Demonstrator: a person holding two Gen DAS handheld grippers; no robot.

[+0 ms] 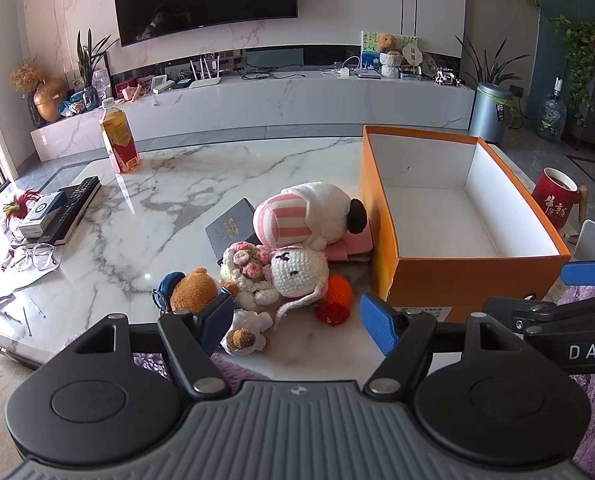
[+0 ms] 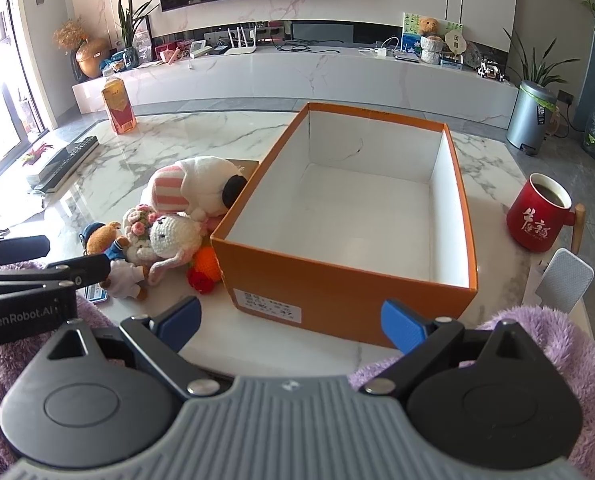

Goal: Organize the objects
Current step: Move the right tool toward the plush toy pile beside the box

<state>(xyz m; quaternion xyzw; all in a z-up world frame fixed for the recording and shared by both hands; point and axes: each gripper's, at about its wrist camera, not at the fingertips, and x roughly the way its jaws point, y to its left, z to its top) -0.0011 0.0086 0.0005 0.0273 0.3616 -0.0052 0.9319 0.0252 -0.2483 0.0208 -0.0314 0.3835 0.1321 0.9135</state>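
On the marble table (image 1: 145, 216) | your left gripper (image 1: 297, 322) wide, holding nothing | right gripper (image 2: 297, 320) wide too | orange box (image 2: 337, 280) sits empty beside the plush toys (image 1: 293, 248)

Table (image 1: 177, 184): shiny, smooth marble, white with grey veins.
Box (image 2: 337, 284): orange cardboard, matt, white paper inside.
Striped plush (image 1: 305, 216): soft fuzzy cloth.
Bunny (image 1: 297, 272): bumpy crochet yarn.
Bear (image 1: 193, 290): brown fuzzy cloth.
Mug (image 2: 535, 216): red, glossy.
Bottle (image 1: 117, 136): clear plastic.
Bin (image 2: 531, 116): dull grey metal.
Sleeve (image 2: 557, 344): fluffy purple cloth.
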